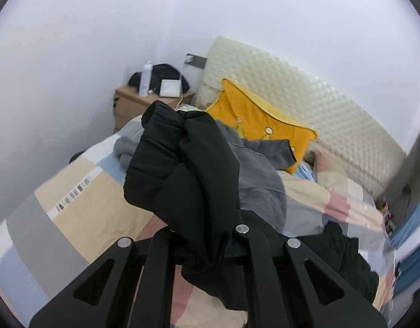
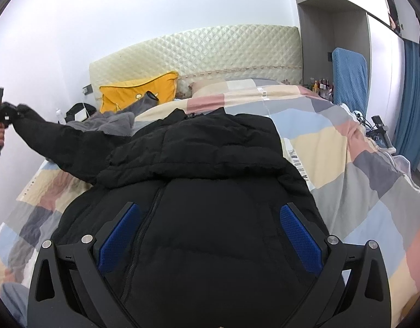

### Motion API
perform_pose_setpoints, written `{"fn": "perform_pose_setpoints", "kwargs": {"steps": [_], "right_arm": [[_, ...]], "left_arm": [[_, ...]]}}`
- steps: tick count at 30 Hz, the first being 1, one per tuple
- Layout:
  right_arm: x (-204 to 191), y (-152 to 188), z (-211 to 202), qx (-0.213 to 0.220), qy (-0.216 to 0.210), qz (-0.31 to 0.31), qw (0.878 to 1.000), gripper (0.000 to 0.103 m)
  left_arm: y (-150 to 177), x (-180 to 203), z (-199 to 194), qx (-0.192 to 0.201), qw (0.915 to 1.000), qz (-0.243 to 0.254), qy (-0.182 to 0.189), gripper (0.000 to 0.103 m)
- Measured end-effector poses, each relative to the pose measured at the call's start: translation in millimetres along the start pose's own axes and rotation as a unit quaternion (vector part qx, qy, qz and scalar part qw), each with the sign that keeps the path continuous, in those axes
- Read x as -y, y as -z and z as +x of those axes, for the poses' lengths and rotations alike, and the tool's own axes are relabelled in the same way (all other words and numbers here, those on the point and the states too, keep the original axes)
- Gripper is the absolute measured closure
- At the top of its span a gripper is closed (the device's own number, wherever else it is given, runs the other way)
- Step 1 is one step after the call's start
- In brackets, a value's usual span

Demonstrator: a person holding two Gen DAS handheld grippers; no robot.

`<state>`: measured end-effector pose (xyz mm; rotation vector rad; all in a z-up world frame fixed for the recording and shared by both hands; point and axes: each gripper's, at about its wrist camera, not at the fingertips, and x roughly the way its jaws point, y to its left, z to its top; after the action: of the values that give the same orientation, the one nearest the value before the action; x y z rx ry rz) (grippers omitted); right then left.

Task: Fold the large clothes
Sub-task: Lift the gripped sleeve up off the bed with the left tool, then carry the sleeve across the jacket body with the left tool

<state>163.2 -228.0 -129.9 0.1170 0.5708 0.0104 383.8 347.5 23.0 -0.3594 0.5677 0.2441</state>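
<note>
A black padded jacket (image 2: 199, 158) lies spread on the patchwork duvet (image 2: 354, 164), zip facing up. My right gripper (image 2: 210, 232) is open just above the jacket's body, its blue pads (image 2: 119, 232) wide apart and empty. My left gripper (image 1: 201, 248) is shut on the jacket's sleeve (image 1: 188, 175) and holds it lifted off the bed, out to the left; the bunched fabric hides its fingertips. In the right wrist view the left gripper (image 2: 2, 112) shows at the far left with the sleeve (image 2: 46, 134) stretched from it.
A grey fleece garment (image 1: 259, 180) and a yellow cushion (image 1: 253, 117) lie by the quilted headboard (image 2: 210, 52). A wooden nightstand (image 1: 130, 104) with a bottle stands at the left. A blue chair (image 2: 349, 76) and a small table of bottles stand at the right.
</note>
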Motion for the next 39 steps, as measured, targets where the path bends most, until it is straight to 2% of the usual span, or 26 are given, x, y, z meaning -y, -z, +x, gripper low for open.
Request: {"fn": "perform_pose_setpoints", "kwargs": {"steps": [3, 6, 8, 13, 17, 22, 27, 36, 39], "right_arm": [[1, -1, -5, 0.008, -0.001, -0.006, 1.000, 0.000], [3, -2, -9, 0.017, -0.003, -0.014, 1.000, 0.000], [4, -3, -11, 0.019, -0.001, -0.025, 1.000, 0.000], [17, -1, -26, 0.035, -0.009, -0.013, 0.999, 0.000], [28, -1, -31, 0.041, -0.002, -0.002, 0.999, 0.000], [44, -4, -30, 0.038, 0.000, 0.012, 0.999, 0.000], [63, -12, -26, 0.033, -0.001, 0.034, 0.999, 0.000], [100, -43, -14, 0.056, 0.061, 0.054, 0.995, 0.000], [119, -45, -8, 0.057, 0.062, 0.081, 0.993, 0.000]], "left_arm": [[-5, 22, -20, 0.009, 0.9998, 0.018, 0.001, 0.095], [-6, 59, -39, 0.013, 0.9964, 0.083, -0.012, 0.095], [-3, 80, -50, 0.017, 0.9939, 0.109, -0.011, 0.095], [5, 130, -76, 0.028, 0.9916, 0.126, 0.010, 0.095], [16, 171, -93, 0.031, 0.9907, 0.123, 0.048, 0.095], [31, 235, -105, 0.037, 0.9825, 0.167, 0.074, 0.095], [48, 284, -109, 0.028, 0.9804, 0.158, 0.114, 0.095], [122, 384, -90, -0.002, 0.9672, 0.191, 0.167, 0.095], [154, 417, -76, -0.016, 0.9596, 0.214, 0.182, 0.095]]}}
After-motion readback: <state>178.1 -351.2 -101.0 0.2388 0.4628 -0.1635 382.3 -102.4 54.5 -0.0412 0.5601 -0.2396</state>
